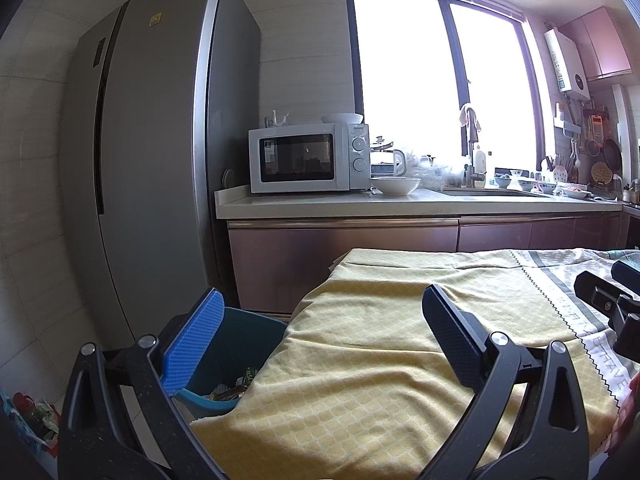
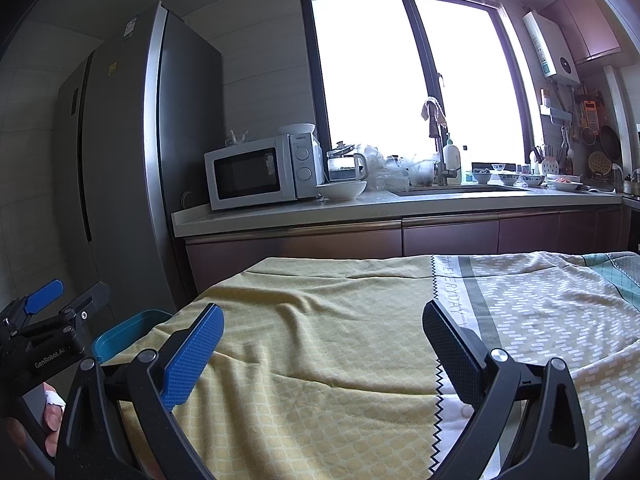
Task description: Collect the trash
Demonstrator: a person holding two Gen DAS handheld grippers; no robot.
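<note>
A teal trash bin (image 1: 240, 344) stands on the floor at the left edge of the cloth-covered table (image 1: 380, 360), with wrappers showing inside it. My left gripper (image 1: 320, 332) is open and empty, its left finger over the bin and its right finger over the yellow cloth. In the right wrist view the bin (image 2: 128, 332) peeks out beside the table (image 2: 340, 340). My right gripper (image 2: 324, 344) is open and empty above the cloth. The left gripper (image 2: 44, 312) shows at the far left of that view, the right gripper (image 1: 612, 304) at the right edge of the left view.
A tall grey fridge (image 1: 152, 160) stands left of the bin. Behind the table runs a counter (image 1: 400, 204) with a microwave (image 1: 308, 158), a white bowl (image 1: 396, 186), a sink and dishes. A person's hand (image 2: 50, 420) holds the left gripper. Some packaging lies on the floor (image 1: 32, 416).
</note>
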